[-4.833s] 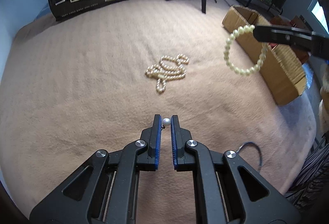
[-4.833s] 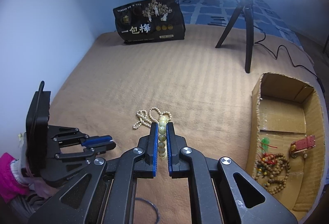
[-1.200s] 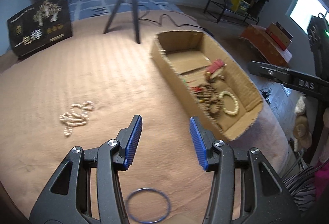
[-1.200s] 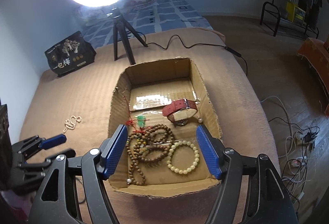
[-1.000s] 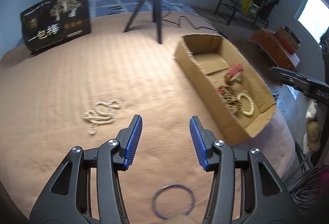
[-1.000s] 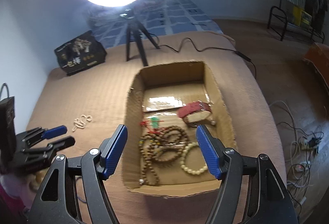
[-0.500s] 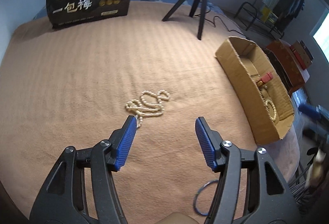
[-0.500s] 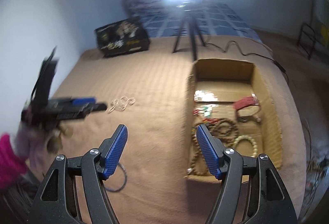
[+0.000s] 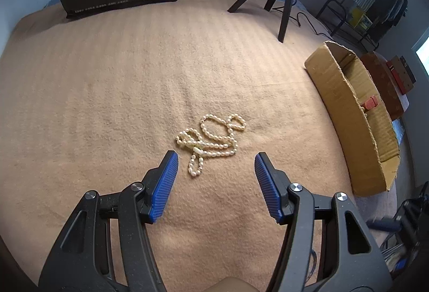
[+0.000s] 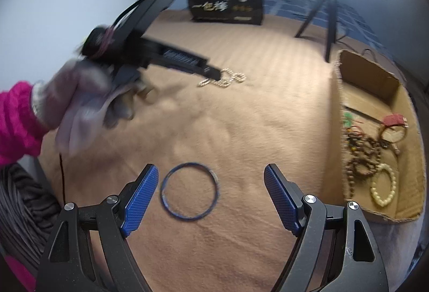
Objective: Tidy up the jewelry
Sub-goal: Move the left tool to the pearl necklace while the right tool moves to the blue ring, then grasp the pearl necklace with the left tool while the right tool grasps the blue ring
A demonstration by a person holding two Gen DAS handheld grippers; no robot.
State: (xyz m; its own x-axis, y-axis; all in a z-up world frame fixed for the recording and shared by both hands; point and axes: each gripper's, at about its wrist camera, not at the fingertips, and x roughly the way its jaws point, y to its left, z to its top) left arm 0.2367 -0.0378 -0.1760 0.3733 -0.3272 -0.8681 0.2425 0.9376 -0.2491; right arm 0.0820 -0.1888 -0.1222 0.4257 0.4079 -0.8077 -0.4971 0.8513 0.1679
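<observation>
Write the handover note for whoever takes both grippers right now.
Left gripper: jaws open, nothing held, poised just short of the pearl necklace lying on the tan blanket.
Right gripper: jaws just opened wider, nothing held, with the blue ring lying flat on the blanket between them.
Cardboard box at the right already holds a cream bead bracelet, brown bead strands and a red watch.
Done: those pieces are boxed.
Left: necklace and ring, both still on the blanket, go into the box.
</observation>
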